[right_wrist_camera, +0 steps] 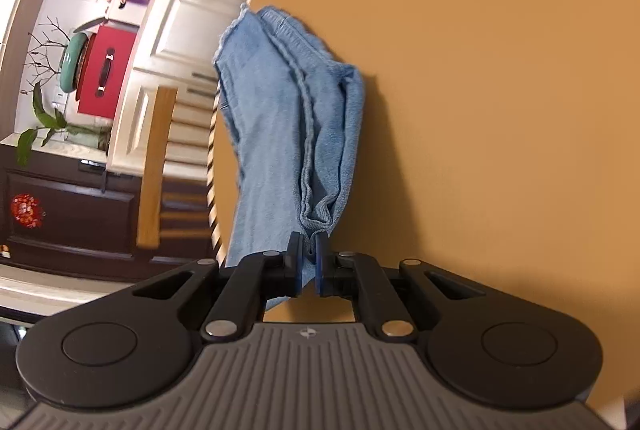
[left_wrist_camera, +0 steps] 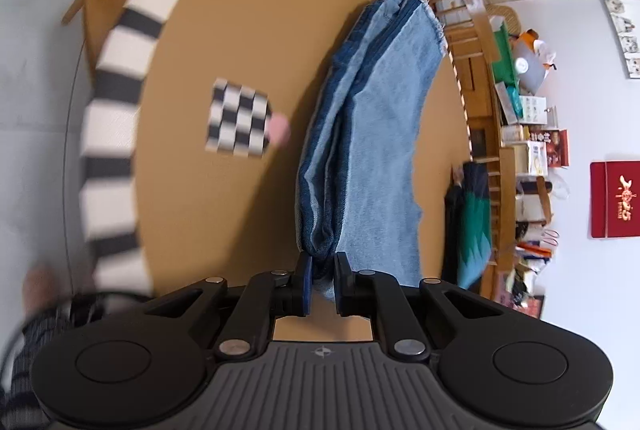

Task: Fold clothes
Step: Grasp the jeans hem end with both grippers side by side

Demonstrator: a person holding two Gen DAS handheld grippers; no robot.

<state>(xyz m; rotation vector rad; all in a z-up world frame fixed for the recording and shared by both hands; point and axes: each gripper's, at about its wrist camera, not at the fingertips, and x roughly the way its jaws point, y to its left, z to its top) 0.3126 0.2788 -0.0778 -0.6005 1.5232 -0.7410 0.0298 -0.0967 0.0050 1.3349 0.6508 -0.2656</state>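
A pair of light blue jeans (left_wrist_camera: 372, 126) hangs lifted over a round tan table (left_wrist_camera: 224, 42), folded lengthwise with darker seams on its left side. My left gripper (left_wrist_camera: 323, 272) is shut on one bunched end of the jeans. In the right wrist view the same jeans (right_wrist_camera: 280, 118) stretch away from my right gripper (right_wrist_camera: 308, 258), which is shut on another bunched edge of the denim. The frayed hem (left_wrist_camera: 436, 26) points to the far side.
A black and white checkered square (left_wrist_camera: 238, 118) with a pink dot lies on the table, whose rim (left_wrist_camera: 120, 78) is striped black and white. Wooden chairs (left_wrist_camera: 476, 42) stand around it. Cluttered shelves (left_wrist_camera: 532, 134) and white cabinets (right_wrist_camera: 176, 14) fill the background.
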